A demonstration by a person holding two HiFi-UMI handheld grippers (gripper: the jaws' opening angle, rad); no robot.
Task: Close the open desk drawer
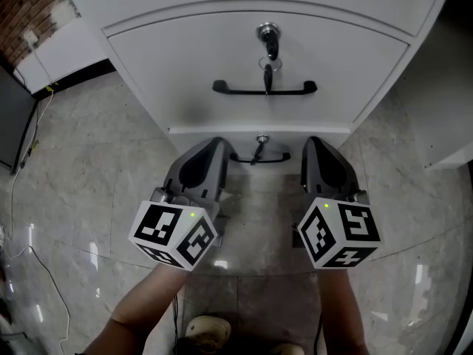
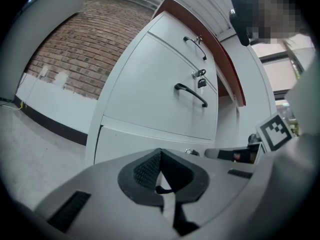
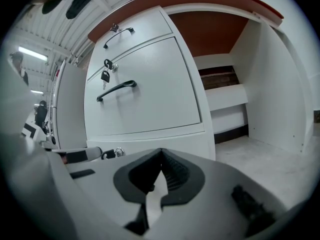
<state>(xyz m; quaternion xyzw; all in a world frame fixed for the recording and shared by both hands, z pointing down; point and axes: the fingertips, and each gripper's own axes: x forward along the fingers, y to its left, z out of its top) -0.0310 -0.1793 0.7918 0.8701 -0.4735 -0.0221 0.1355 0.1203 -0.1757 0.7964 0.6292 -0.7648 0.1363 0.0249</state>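
A white drawer pedestal (image 1: 148, 65) stands ahead. Its large middle drawer (image 1: 185, 58) carries a black handle (image 1: 264, 89) and a lock with keys (image 1: 269, 46). The bottom drawer (image 1: 259, 130) juts out a little, showing a narrow top ledge, a small lock (image 1: 261, 139) and a black handle (image 1: 259, 157). My left gripper (image 1: 219, 145) is shut and empty just left of that handle, close to the drawer front. My right gripper (image 1: 314, 143) is shut and empty just right of it. The left gripper (image 2: 160, 152) and the right gripper (image 3: 161, 152) each point at the bottom drawer (image 2: 145, 144) (image 3: 165, 141).
Polished marble floor (image 1: 96, 168) lies below. A cable (image 1: 22, 198) trails along the left, beside a dark panel (image 1: 13, 117) and a brick wall (image 1: 26, 6). The desk's knee space (image 3: 235, 84) opens to the right of the pedestal. A shoe (image 1: 207, 330) shows at the bottom.
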